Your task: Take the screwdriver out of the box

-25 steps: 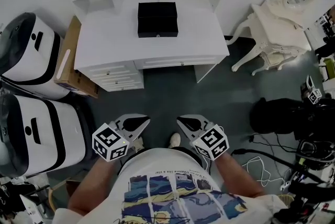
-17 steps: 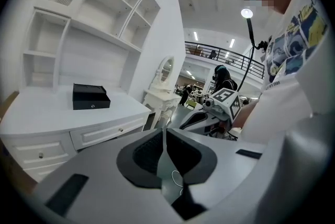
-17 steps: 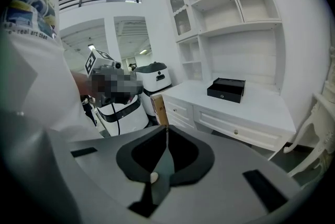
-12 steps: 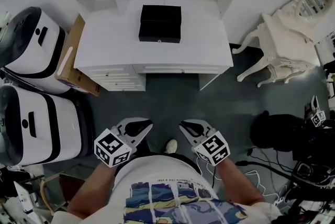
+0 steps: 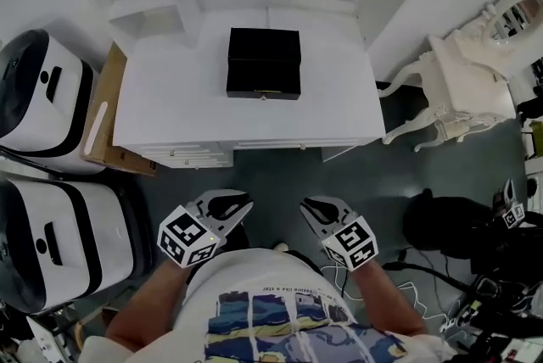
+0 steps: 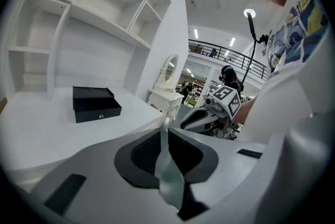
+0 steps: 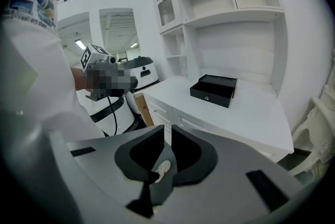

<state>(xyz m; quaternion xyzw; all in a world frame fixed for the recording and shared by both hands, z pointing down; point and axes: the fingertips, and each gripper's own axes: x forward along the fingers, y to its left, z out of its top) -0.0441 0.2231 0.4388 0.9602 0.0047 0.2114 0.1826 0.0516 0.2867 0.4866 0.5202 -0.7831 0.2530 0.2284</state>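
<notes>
- Right gripper (image 7: 168, 129): jaws a slit apart, just been opening, nothing betw. them. Prob. readying for a grasp.
- Left gripper (image 6: 163, 131): jaws nearly together, thin gap, empty.
- Both held low, close to torso, tipped downward, aimed toward desk (image 5: 170, 115). Elbows tucked: approach pose, no reach yet.
- Black box (image 5: 263, 64) on desk, lid shut, well apart from both grippers. Screwdriver not seen, presumably inside.

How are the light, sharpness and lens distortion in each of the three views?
Head view: soft even light, no glare; the black rectangular box is sharp on the white desk. Left gripper view: strong fisheye bending, dark corners, a glaring ring lamp. Right gripper view: same bending, box clear.
</notes>
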